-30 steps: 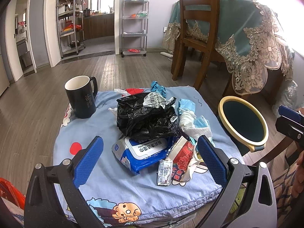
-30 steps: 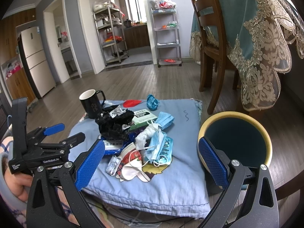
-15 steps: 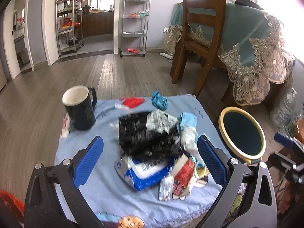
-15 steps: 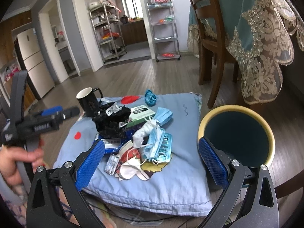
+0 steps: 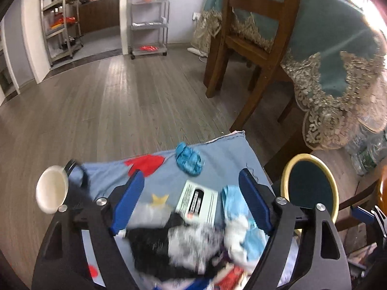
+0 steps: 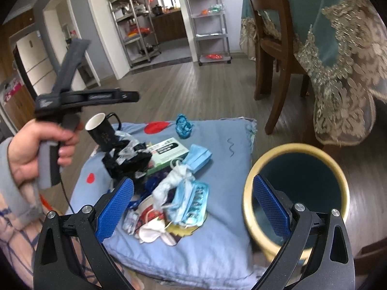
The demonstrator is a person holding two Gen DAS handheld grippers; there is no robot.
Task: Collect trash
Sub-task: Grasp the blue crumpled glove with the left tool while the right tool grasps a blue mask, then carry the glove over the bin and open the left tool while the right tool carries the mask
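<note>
nearest the lens, the left tongs (image 5: 191, 203) have swung in over the trash pile (image 6: 167, 178) on the blue cushion (image 6: 227, 159) since a second ago, jaws now closing around the black bag (image 5: 154, 246) without pressing it, so a first pick looks close. the right tongs (image 6: 191, 207) gape wide, empty. only the right view shows the hand (image 6: 36, 154) on the handle; beyond, the bin (image 6: 297, 193).

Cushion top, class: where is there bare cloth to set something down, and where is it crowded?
Bare cloth lies on the cushion between the trash pile and the bin, also along its far edge right of the crumpled blue wrapper. The middle is crowded, from the mug down to the near masks.
</note>
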